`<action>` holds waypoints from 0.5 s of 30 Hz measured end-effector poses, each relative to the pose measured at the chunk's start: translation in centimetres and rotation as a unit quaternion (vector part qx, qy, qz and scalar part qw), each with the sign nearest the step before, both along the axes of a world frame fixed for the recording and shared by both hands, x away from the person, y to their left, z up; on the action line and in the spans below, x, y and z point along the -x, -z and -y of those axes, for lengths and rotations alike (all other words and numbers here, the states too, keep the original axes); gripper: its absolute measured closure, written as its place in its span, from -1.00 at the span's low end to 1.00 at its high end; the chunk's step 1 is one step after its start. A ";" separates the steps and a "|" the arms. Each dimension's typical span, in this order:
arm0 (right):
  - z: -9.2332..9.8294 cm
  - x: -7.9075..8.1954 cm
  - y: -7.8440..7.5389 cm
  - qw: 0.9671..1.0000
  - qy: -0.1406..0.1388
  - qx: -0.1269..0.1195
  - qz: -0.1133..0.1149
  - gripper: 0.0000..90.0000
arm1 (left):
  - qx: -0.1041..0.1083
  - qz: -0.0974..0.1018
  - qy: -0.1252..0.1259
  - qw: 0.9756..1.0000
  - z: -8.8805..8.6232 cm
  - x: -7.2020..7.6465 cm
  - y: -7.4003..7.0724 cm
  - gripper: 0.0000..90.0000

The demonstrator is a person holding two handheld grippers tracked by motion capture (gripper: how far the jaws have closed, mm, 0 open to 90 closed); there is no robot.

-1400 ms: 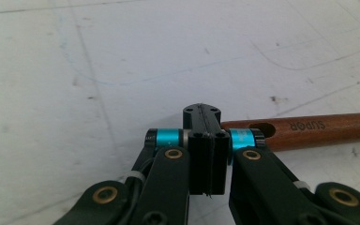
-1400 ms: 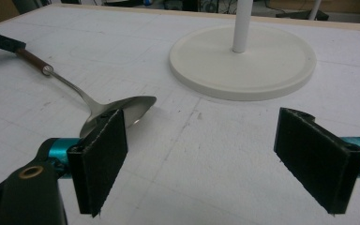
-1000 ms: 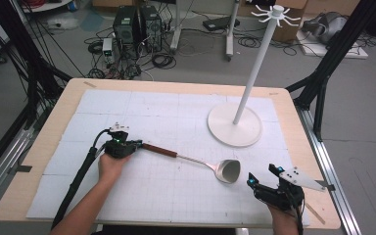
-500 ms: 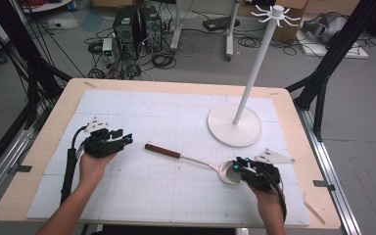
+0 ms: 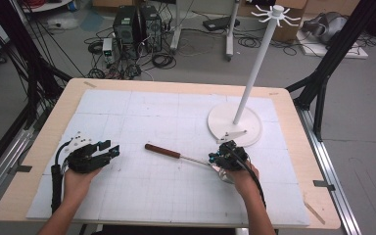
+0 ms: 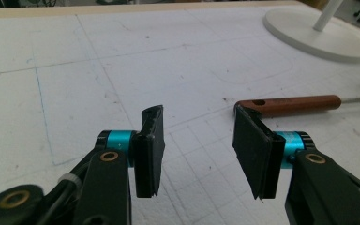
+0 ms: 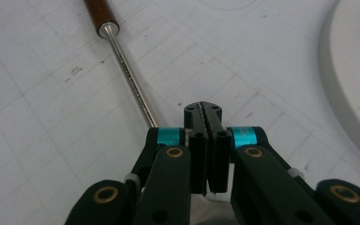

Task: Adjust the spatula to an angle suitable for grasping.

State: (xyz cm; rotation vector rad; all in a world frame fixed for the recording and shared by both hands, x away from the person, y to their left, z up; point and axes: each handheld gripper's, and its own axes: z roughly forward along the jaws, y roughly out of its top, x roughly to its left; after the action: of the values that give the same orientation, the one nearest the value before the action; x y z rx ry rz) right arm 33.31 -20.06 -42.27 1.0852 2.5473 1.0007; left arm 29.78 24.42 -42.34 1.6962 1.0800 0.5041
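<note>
Ladle [image 5: 183,156] flat on surface [image 5: 142,191], wooden handle [image 6: 290,104] toward my left, steel shaft [image 7: 127,75] running to bowl under my right tool [image 5: 226,157]. Judged: light, rigid, shaft slick, bowl awkward; wood handle best grip, or shaft close to bowl. Right tool jaws just closed, pads together at bowel end; can't tell if bowl rim pinched. Left tool [image 6: 199,140] half open, empty, handle end just beyond right jaw tip, not between. White stand [image 5: 235,122] just behind right tool.

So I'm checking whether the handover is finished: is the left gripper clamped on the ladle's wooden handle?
No, the left gripper stands open over bare mat, with the wooden handle lying apart beyond its right pad.
</note>
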 end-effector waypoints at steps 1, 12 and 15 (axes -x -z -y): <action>-0.1 -0.1 0.1 1.000 -0.003 0.002 -0.004 0.98 | 0.002 0.000 0.000 1.000 0.0 0.0 0.0 0.20; 0.3 -0.5 0.6 0.999 -0.005 0.032 -0.029 0.98 | -0.002 0.006 -0.001 1.000 -0.2 0.3 0.1 0.23; 0.2 -0.4 0.6 0.999 -0.008 0.035 -0.029 0.99 | -0.003 0.006 0.001 1.000 -0.2 0.3 0.1 0.23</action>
State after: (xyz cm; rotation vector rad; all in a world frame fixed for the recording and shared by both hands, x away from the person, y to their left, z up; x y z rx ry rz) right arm 33.67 -20.28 -42.84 1.0914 2.6199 0.8902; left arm 29.45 24.66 -42.43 1.6965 1.0691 0.5165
